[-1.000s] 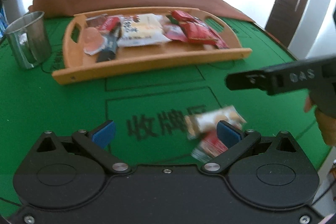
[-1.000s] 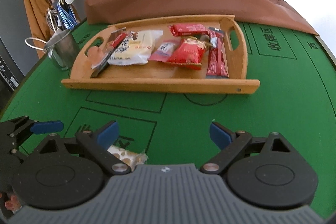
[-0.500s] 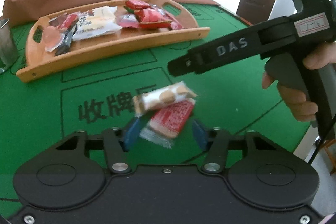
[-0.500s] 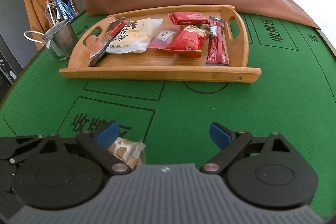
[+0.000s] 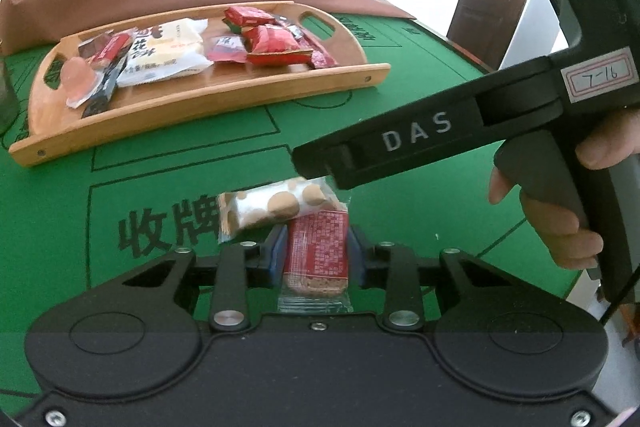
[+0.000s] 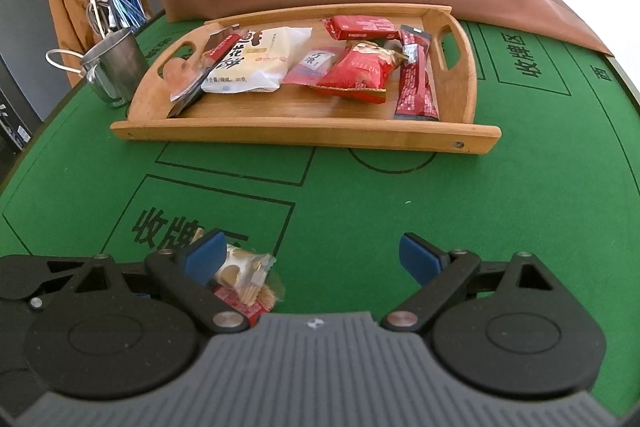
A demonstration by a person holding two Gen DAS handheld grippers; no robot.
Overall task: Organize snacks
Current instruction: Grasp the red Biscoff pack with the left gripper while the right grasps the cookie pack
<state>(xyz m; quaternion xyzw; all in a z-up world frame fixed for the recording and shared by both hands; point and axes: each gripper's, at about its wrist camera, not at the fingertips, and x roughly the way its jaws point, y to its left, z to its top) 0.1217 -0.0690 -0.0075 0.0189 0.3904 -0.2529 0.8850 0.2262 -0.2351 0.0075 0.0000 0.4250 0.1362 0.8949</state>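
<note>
Left hand-held gripper point(image 5: 316, 247) now around red snack point(image 5: 318, 251)

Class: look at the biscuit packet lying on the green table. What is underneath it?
The biscuit packet lies across the far end of a red snack bar, which the left claw is shut on. Green table shows around them; whatever lies directly under the packet is covered.

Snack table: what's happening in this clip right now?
A person is tidying snacks into a wooden tray on green felt. The left hand-held gripper has just been closing, and its pads now pinch a red packet. A spotted biscuit packet lies across that packet's far end. The right hand-held gripper hangs open beside them, holding nothing.
</note>
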